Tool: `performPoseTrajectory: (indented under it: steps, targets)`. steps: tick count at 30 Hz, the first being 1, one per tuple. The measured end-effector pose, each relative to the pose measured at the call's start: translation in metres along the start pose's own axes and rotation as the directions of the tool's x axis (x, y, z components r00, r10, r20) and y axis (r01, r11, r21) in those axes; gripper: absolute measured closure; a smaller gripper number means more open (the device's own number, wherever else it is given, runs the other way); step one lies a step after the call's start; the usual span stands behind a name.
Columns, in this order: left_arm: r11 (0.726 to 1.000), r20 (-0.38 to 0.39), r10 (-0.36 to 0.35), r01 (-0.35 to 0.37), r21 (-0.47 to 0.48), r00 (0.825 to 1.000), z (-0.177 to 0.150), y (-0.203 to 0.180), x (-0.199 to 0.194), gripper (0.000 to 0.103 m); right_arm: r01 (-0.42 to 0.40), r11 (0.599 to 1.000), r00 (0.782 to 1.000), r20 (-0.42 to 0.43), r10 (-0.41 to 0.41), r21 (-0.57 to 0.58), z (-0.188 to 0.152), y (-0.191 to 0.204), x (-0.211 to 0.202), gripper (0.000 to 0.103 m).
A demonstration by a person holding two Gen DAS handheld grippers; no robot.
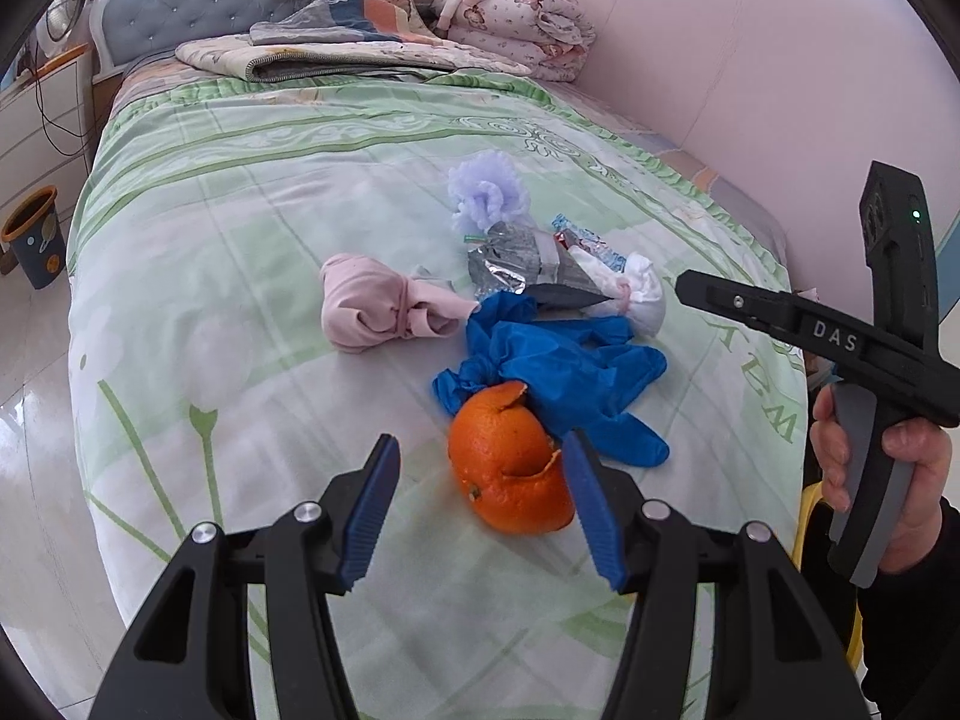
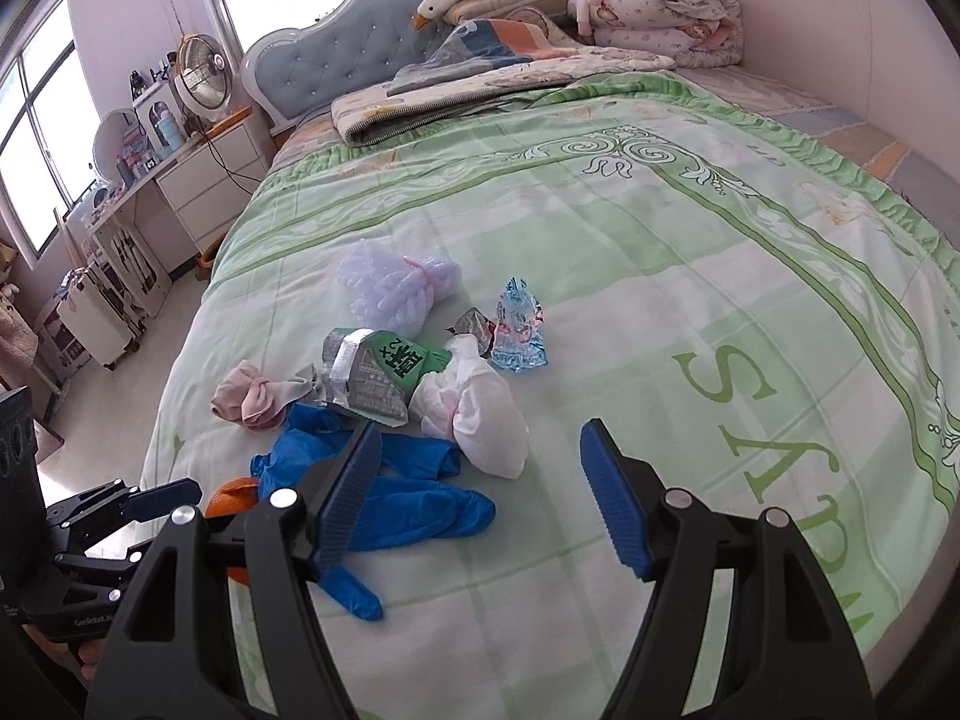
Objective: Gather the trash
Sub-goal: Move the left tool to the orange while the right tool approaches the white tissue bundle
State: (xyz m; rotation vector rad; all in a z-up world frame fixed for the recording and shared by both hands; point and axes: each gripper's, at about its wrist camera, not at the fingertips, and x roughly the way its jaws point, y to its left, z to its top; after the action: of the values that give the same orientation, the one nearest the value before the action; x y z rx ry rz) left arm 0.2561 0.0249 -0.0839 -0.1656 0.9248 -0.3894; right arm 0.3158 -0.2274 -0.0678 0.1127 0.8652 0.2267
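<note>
You are at the picking-up stage, and nothing appears to be collected yet: the trash lies in one loose heap on the green bedspread (image 2: 630,252), toward the foot of the bed. Your left gripper (image 1: 480,498) has its fingers apart and empty, with the orange peel (image 1: 510,468) sitting just inside them, against the right-hand pad, so that looks like the first piece to take. Centre the peel between the pads before you squeeze; it is a hollow shell and will likely cave if pinched hard. The blue gloves (image 2: 408,480) touch the peel's far side, so a deep reach may drag them along. Your right gripper (image 2: 480,498) is also spread and holding nothing, hovering over the gloves near the white tissue wad (image 2: 486,420). Behind these lie a foil carton (image 2: 372,372), a pink sock (image 2: 252,399), a lilac mesh puff (image 2: 390,288) and a clear blue wrapper (image 2: 516,336). The bin (image 1: 36,234) stands on the floor off the bed's left edge, well apart from the heap, with bare floor around it.
</note>
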Motion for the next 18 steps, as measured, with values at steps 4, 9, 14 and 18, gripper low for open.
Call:
performPoseTrajectory:
  steps: [4, 9, 14, 18]
  targets:
    - [1.0, -0.009, -0.014, 0.014, 0.003, 1.0, 0.001, 0.0, 0.009, 0.049, 0.016, 1.0, 1.0, -0.021, -0.016, -0.013, 0.003, 0.003, 0.021, 0.037]
    - [0.999, -0.016, -0.032, 0.033, 0.015, 0.999, 0.003, -0.002, 0.018, 0.049, 0.029, 1.0, 0.999, -0.039, -0.029, -0.007, 0.009, 0.002, 0.043, 0.037]
    - [0.998, -0.02, -0.046, 0.047, 0.039, 0.999, 0.002, -0.008, 0.025, 0.05, 0.038, 0.999, 0.998, -0.052, -0.038, -0.007, 0.013, 0.002, 0.061, 0.037]
    - [0.997, -0.019, -0.063, 0.064, 0.05, 0.998, 0.0, -0.01, 0.03, 0.056, 0.034, 0.999, 0.997, -0.067, -0.034, -0.002, 0.016, 0.001, 0.075, 0.039]
